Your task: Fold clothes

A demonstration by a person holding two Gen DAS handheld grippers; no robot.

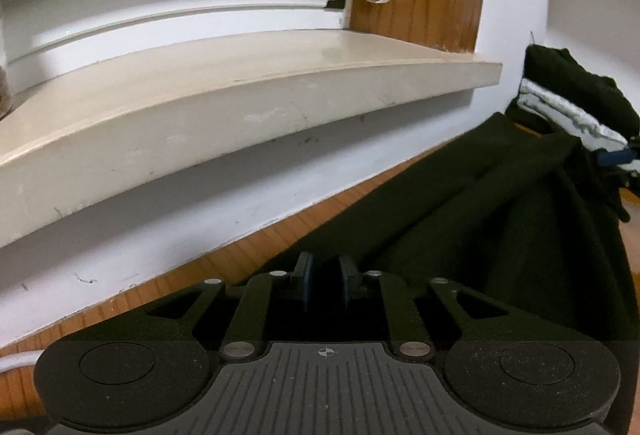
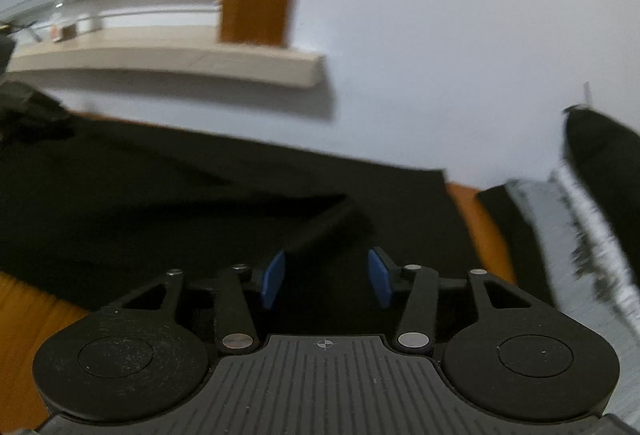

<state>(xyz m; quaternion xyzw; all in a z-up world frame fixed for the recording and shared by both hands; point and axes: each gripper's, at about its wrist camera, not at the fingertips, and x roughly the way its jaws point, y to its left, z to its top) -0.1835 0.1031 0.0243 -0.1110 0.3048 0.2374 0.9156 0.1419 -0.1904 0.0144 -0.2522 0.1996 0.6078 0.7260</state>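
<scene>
My left gripper [image 1: 325,281] has only a small gap and my right gripper [image 2: 326,277] is spread wide, both empty above the dark cloth [image 1: 500,227], lying flat on the desk [image 1: 224,267] for folding.

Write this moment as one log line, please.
task: fold clothes | left gripper: open | right gripper: open | dark garment: flat on table, released

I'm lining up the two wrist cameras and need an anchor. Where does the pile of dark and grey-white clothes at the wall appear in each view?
Left wrist view: the pile of dark and grey-white clothes is at the right edge, above the middle.
Right wrist view: it fills the right edge, blurred.
Shared landmark: the cream window ledge, with the dark spread garment on the wooden table below it.
</scene>
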